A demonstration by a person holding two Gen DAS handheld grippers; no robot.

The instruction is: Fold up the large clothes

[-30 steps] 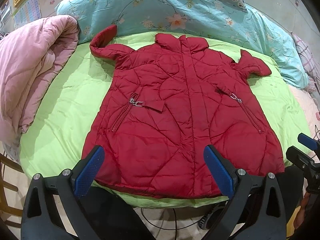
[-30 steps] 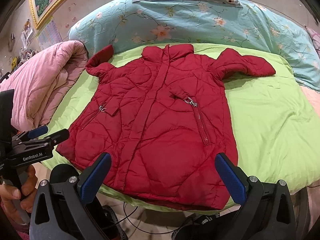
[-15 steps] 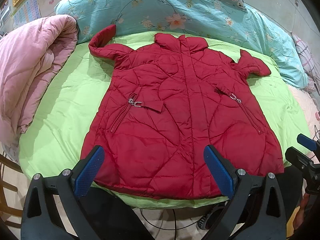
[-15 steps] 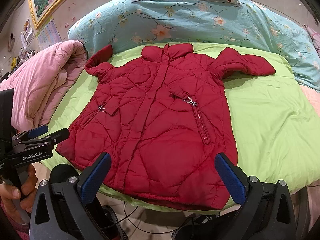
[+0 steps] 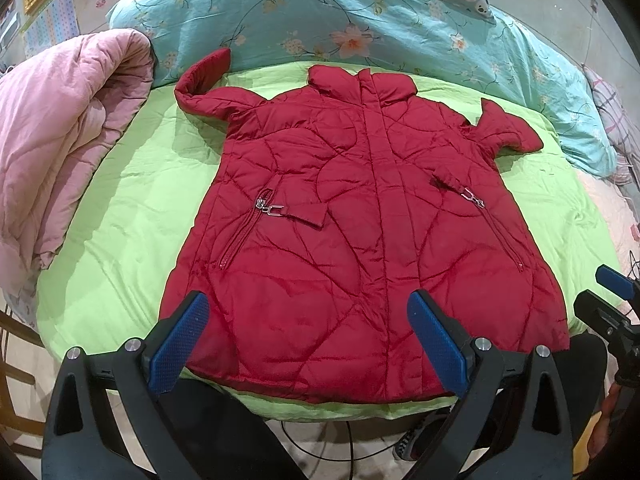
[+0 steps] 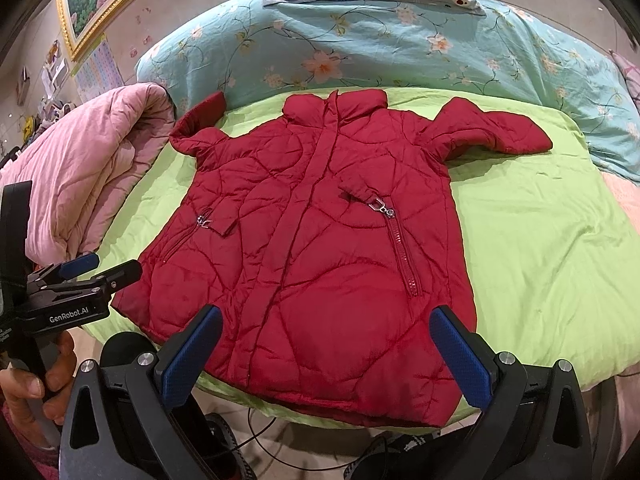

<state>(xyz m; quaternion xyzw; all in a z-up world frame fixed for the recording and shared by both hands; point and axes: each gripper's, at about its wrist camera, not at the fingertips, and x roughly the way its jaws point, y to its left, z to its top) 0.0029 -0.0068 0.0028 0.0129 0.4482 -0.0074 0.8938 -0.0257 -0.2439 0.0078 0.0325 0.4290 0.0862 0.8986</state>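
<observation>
Red quilted jacket (image 5: pixel 360 220) laid flat, front up, on green sheet (image 5: pixel 120 220) of bed; collar pointed toward floral blue duvet (image 5: pixel 360 20), hem at near bed edge. Sleeves spread to both sides. Left hand-held gripper (image 5: pixel 308 332) held released, blue pads (image 5: pixel 180 336) spread wide, positioned over hem, nothing grasped. Right hand-held gripper (image 6: pixel 324 348) likewise released, positioned over hem further right, nothing grasped. Pink comforter (image 5: pixel 52 140) bunched left of jacket, apart from it.

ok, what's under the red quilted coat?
The red quilted coat lies flat on a lime-green bedsheet, visible around it. Whatever is directly beneath the coat is covered.
</observation>
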